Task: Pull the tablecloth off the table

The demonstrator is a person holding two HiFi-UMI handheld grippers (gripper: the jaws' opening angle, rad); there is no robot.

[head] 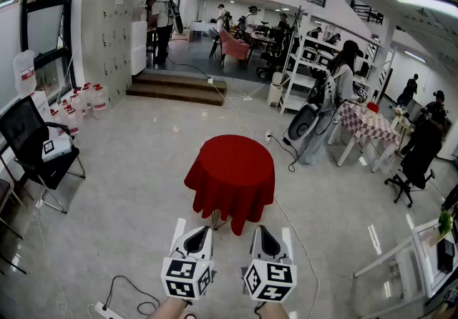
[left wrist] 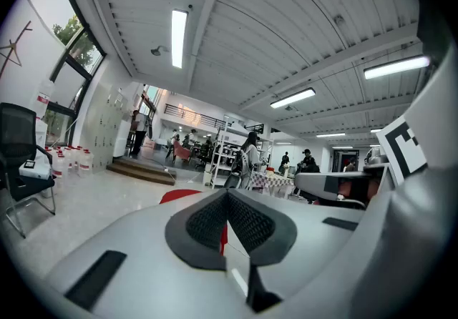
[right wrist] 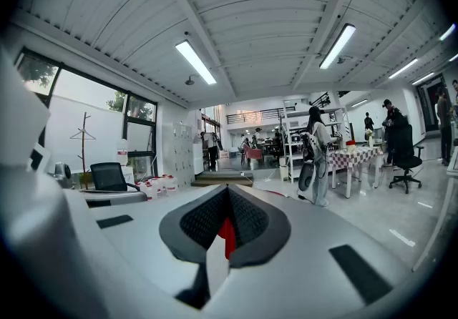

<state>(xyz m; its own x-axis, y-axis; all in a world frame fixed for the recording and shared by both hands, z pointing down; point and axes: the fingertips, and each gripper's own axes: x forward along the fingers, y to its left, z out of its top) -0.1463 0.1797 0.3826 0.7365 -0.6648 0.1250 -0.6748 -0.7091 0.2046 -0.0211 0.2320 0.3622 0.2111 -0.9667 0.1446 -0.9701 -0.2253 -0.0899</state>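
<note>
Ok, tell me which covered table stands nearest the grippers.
The round one under the plain red tablecloth, in the middle of the floor; the checkered table stands farther off to the right.

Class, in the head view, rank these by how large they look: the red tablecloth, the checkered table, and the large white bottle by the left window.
1. red tablecloth
2. checkered table
3. large white bottle

Red cloth tablecloth (head: 230,174), seemingly matt
</note>
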